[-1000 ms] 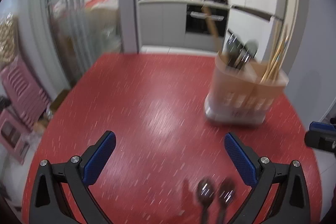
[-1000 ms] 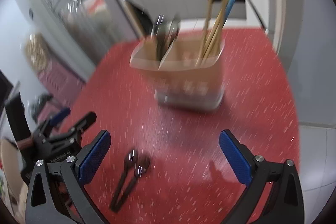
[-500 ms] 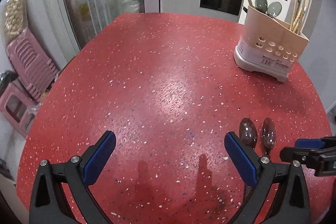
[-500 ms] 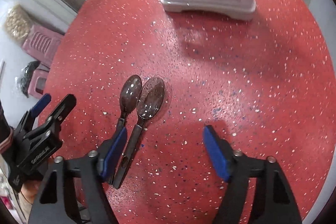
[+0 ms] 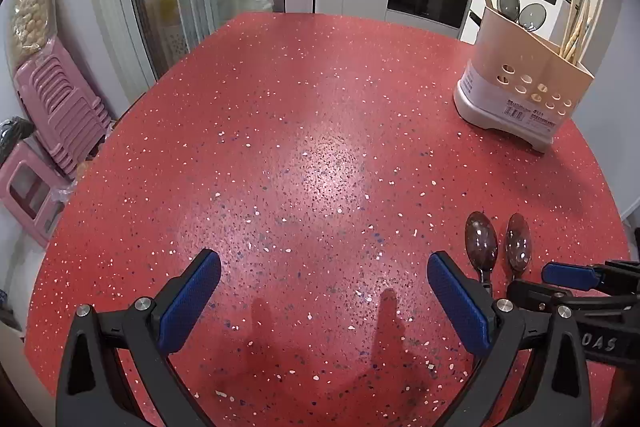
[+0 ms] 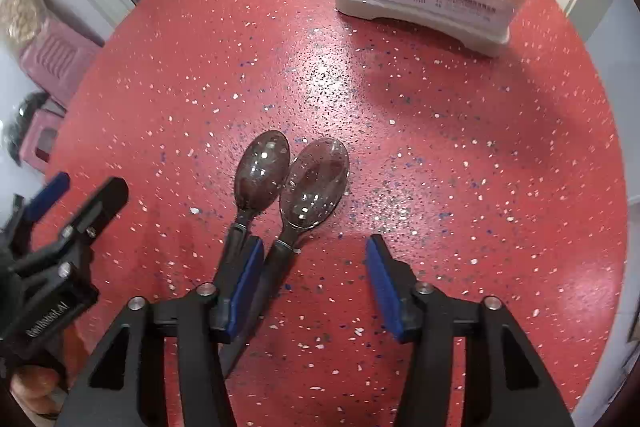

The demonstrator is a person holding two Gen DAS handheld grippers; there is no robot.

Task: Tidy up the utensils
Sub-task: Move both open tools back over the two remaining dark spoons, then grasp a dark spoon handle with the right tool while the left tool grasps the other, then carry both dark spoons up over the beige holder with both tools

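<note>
Utensil holder [image 5: 524, 83] contains spoons [image 5: 520, 9] and chopsticks [image 5: 576, 31].

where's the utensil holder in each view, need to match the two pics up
Left wrist view: the utensil holder stands at the upper right, on the far side of the red table.
Right wrist view: it is at the top edge, right of centre, cut off above its round holes.
Shared landmark: the two dark spoons lying side by side, lower right in the left view, centre in the right view.
</note>
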